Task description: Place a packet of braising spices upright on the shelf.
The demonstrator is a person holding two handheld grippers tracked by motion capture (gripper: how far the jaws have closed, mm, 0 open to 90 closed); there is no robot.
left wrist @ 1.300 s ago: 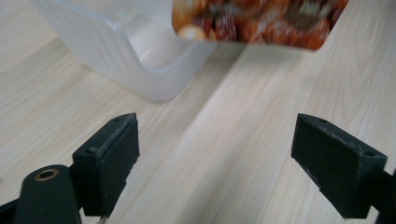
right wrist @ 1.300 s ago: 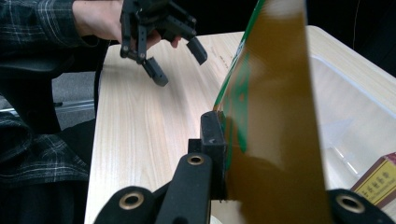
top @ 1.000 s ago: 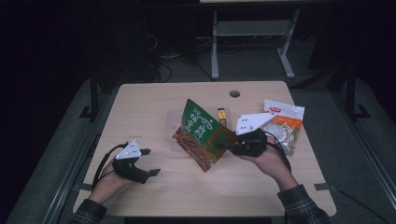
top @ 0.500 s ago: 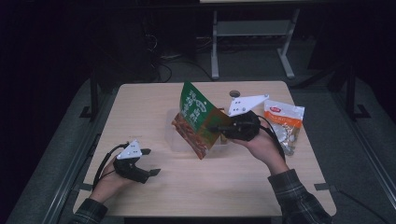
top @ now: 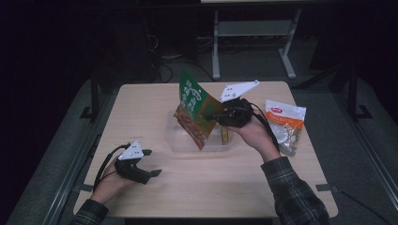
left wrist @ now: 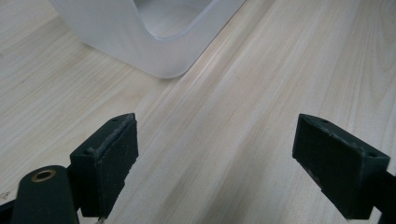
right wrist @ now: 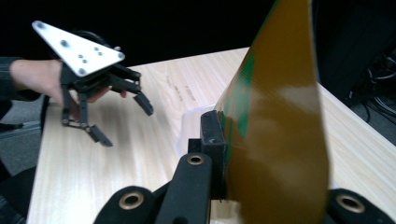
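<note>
A green and brown snack bag (top: 191, 108) hangs upright over a clear plastic container (top: 174, 140) at the table's middle. My right gripper (top: 212, 115) is shut on the bag's right edge. In the right gripper view the bag's glossy brown back (right wrist: 275, 126) fills the right side, pinched at my right gripper (right wrist: 224, 154), with the container's rim (right wrist: 191, 120) below. My left gripper (top: 152, 162) rests near the table's front left, open with nothing between its fingers. The left gripper view shows my left gripper (left wrist: 229, 163) spread wide over bare wood, a corner of the container (left wrist: 154, 42) ahead.
A white and orange snack packet (top: 284, 124) lies on the table right of my right hand. A small gold-brown bar (top: 225, 133) stands at the container's right end. In the right gripper view my left gripper (right wrist: 123, 120) shows far off over the wooden tabletop (right wrist: 140, 158).
My right gripper has lifted the snack bag and carried it toward the table's far side, above the container. The left gripper has stayed where it was.
</note>
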